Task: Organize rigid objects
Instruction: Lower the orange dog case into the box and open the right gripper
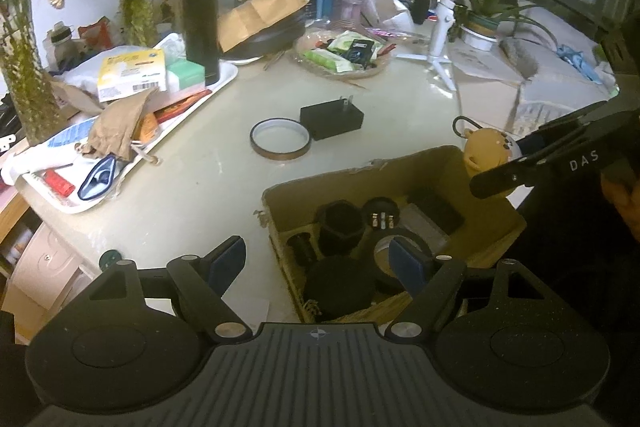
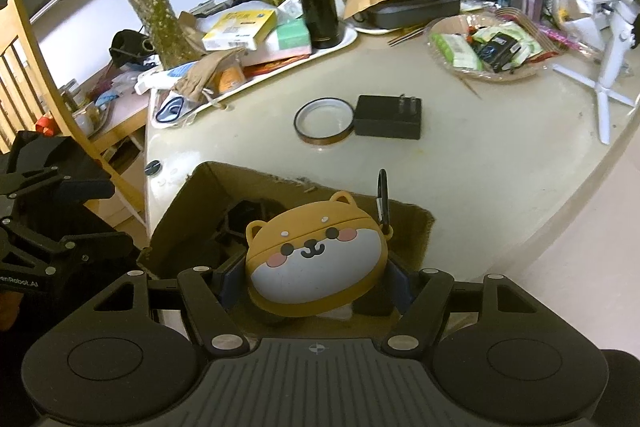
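Note:
My right gripper (image 2: 316, 279) is shut on a yellow dog-faced earbud case (image 2: 316, 263) with a black carabiner, held over the open cardboard box (image 2: 176, 227). In the left wrist view the case (image 1: 486, 151) hangs above the box's far right corner (image 1: 452, 155). The box holds several black items, among them a tape roll (image 1: 400, 247). My left gripper (image 1: 318, 263) is open and empty, low over the box's near left side. A brown tape ring (image 1: 280, 139) and a black power adapter (image 1: 332, 117) lie on the table beyond the box.
A white tray (image 1: 224, 79) of clutter with a black flask (image 1: 200, 23) stands at the left. A basket of packets (image 1: 340, 55), a white tripod (image 1: 438, 27) and potted plants stand at the back. A wooden chair (image 2: 24, 67) is left of the table.

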Action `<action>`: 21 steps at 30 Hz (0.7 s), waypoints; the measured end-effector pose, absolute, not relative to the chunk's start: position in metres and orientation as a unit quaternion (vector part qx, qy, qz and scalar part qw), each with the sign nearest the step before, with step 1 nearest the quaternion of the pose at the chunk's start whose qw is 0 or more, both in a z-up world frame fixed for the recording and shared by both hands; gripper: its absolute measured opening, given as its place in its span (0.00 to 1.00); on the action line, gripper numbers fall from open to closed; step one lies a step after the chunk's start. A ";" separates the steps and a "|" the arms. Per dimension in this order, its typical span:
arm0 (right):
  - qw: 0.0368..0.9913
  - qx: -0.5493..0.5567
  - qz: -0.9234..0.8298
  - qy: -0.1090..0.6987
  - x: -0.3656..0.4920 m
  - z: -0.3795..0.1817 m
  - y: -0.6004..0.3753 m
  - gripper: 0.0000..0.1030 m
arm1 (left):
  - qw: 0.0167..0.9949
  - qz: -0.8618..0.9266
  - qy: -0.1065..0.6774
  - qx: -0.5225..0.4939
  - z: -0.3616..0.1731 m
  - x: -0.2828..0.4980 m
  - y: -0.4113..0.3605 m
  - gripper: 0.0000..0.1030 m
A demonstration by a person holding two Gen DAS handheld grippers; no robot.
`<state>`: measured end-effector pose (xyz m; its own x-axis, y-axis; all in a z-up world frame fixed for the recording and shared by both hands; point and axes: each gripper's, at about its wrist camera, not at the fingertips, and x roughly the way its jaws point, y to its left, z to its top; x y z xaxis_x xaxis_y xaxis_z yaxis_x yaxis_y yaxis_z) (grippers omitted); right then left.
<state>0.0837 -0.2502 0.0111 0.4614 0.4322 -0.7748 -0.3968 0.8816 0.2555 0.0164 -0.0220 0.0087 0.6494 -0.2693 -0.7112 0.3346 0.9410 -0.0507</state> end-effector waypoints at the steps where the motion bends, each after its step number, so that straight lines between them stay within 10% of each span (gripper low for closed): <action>1: 0.853 0.019 0.245 0.460 0.084 0.010 -0.248 0.70 | 0.907 -0.165 0.384 0.042 0.008 0.015 -0.021 0.76; 21: 0.839 0.026 0.282 0.465 0.091 0.008 -0.220 0.82 | 0.911 -0.161 0.377 0.047 0.012 0.014 -0.018 0.76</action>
<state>0.0910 -0.2203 0.0078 0.4095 0.4967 -0.7652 -0.4490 0.8399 0.3048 0.0136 -0.0184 0.0124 0.6634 -0.2579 -0.7024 0.3284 0.9438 -0.0364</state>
